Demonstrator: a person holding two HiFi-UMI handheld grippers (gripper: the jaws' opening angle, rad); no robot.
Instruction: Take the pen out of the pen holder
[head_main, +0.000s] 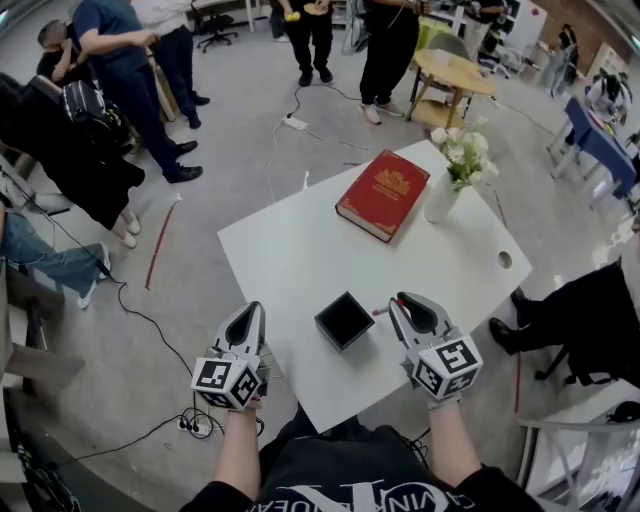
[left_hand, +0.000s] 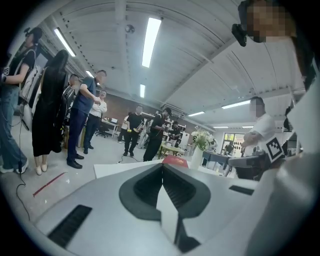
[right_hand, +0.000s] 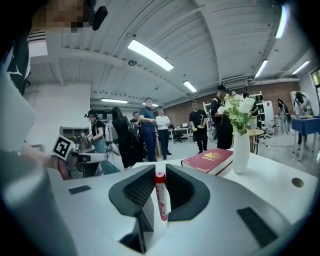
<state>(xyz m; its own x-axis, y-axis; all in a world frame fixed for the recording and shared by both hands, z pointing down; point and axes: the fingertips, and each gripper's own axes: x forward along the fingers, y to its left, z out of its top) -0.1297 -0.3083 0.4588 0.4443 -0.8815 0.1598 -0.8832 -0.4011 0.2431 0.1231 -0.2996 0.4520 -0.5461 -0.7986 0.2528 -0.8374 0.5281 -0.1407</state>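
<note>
Right gripper (right_hand: 160, 173) is clamped on the red pen (right_hand: 161, 200), just right of the pen holder (head_main: 344, 320), looks clear of it. I'd squeeze firmly and lift away without tipping. Left gripper (left_hand: 162, 168) hangs left of it, jaws together, empty.

Looks like a big open lab or workshop hall rather than a home. Shows in the bare grey floor (head_main: 240, 170), the high ribbed ceiling (right_hand: 210, 40) with long strip lights (right_hand: 150, 55), and a brick back wall (right_hand: 180, 111). Crowded with standing people (head_main: 120, 60), loose cables (head_main: 130, 305) and a power strip (head_main: 295, 123) on the floor, plus a rolling office chair (head_main: 215, 35), a round wooden table (head_main: 455, 70) and a blue-covered table (head_main: 600, 140). Staged up front: a white table (head_main: 290, 250) with a red book (head_main: 383, 195) and a vase of flowers (head_main: 440, 200).
</note>
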